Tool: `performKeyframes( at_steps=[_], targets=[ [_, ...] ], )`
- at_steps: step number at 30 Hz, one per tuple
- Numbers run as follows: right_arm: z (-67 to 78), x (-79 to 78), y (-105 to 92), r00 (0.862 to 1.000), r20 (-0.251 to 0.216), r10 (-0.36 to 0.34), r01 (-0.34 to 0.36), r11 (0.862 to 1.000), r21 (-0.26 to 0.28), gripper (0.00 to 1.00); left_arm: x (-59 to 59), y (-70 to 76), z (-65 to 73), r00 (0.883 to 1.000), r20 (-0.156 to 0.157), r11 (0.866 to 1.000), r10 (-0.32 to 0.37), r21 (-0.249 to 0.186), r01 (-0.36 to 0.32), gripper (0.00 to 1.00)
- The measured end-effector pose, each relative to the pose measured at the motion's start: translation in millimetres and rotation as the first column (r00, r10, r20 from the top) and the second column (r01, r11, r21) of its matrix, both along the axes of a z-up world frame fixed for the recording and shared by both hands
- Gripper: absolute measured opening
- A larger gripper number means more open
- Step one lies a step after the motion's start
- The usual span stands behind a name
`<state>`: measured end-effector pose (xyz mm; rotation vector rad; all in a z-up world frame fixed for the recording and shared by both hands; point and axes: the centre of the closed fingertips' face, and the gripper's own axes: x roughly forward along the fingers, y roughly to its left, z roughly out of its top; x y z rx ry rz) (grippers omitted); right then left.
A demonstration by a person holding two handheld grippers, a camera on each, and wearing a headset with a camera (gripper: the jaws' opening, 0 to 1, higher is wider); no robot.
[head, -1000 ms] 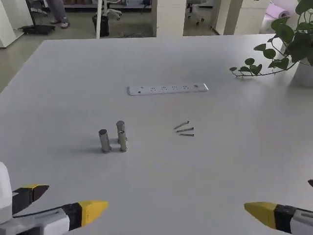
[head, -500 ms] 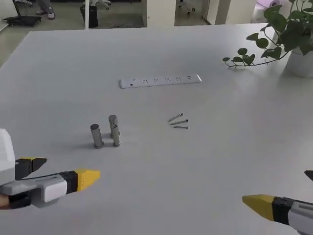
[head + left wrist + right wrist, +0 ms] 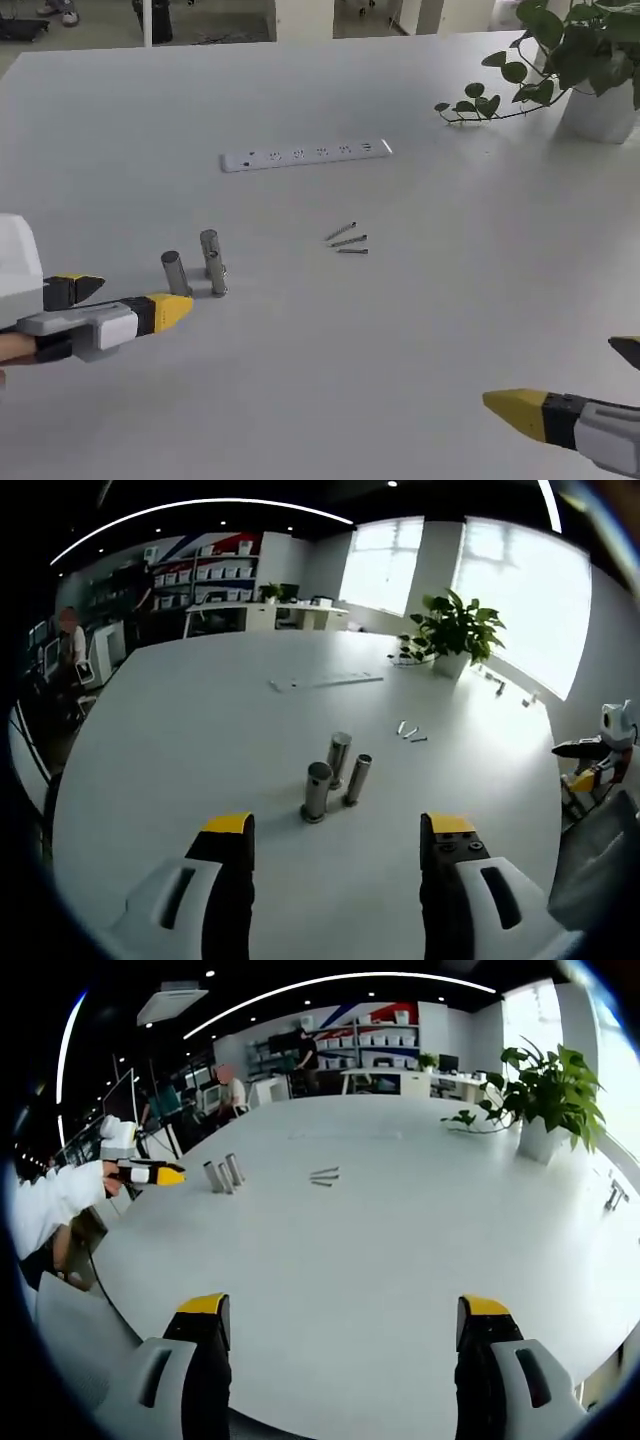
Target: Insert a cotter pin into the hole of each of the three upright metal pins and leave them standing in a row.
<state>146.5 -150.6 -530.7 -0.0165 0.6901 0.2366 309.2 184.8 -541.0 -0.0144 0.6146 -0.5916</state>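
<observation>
While the person is holding both tools above the white worktop (image 3: 400, 330), the left gripper (image 3: 122, 298) is hovering at the left edge of the head view. Its yellow-tipped fingers (image 3: 172, 309) are standing wide apart and gripping nothing. In the left gripper view, the left gripper (image 3: 339, 825) is pointing at the three metal pins (image 3: 339, 760), which are sitting just ahead of the fingertips and apart from them.

The metal pins (image 3: 172, 273) are standing upright in a tight cluster. Two are nearly touching and the third is standing just to their left. Whether their holes are carrying anything is too small to tell.

Behind them, a white power strip (image 3: 305, 155) is lying flat. Right of the cluster and well apart from it, three cotter pins (image 3: 348, 241) are lying loose on the worktop, close together. A potted plant (image 3: 570, 50) is sitting at the far right corner.

At the lower right, the right gripper (image 3: 570, 380) is hanging near the worktop edge. Its fingers (image 3: 205, 1306) are spreading wide and carrying nothing.
</observation>
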Motion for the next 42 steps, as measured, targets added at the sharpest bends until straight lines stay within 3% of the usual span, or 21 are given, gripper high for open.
performKeyframes(
  at_steps=[6, 10, 14, 19, 23, 25, 35, 42],
  targets=[
    [3.3, 1.4, -0.2, 1.000, 0.018, 0.010, -0.010, 1.000, -0.013, 0.91, 11.3, 0.0, -5.8, 1.000, 0.013, 1.000, 0.003, 0.024, -0.003, 0.58],
    [2.8, 0.7, 0.5, 1.000, 0.014, 0.012, -0.012, 1.000, -0.012, 0.91, 17.2, 1.2, -17.6, 1.000, -0.016, 0.998, 0.007, 0.056, -0.006, 0.55],
    [1.4, -0.6, 2.3, 1.000, 0.008, 0.018, -0.018, 1.000, -0.015, 0.91, 22.5, -3.2, -26.6, 1.000, -0.021, 0.997, -0.020, 0.075, 0.021, 0.49],
    [0.7, -2.2, 3.8, 1.000, 0.004, 0.024, -0.024, 1.000, -0.017, 0.90, 34.0, -4.9, -25.6, 0.999, 0.031, 0.995, -0.015, 0.103, 0.012, 0.41],
    [-0.9, -3.1, 1.8, 1.000, -0.001, 0.021, -0.021, 1.000, -0.020, 0.90, 38.3, -11.3, -24.3, 0.999, 0.043, 0.994, -0.033, 0.105, 0.028, 0.36],
    [-2.6, -3.7, -1.3, 1.000, -0.006, 0.007, -0.007, 1.000, -0.026, 0.91, 41.6, -15.0, -21.3, 0.996, 0.076, 0.994, -0.047, 0.100, 0.040, 0.31],
    [-2.6, -6.5, -4.3, 1.000, -0.003, -0.003, 0.003, 1.000, -0.027, 0.90, 42.8, -18.9, -28.0, 0.996, 0.065, 0.993, -0.061, 0.109, 0.053, 0.24],
    [-3.4, -6.7, -1.3, 1.000, -0.006, 0.005, -0.005, 1.000, -0.029, 0.90, 41.6, -21.8, -32.6, 0.994, 0.087, 0.992, -0.060, 0.113, 0.050, 0.14]
  ],
)
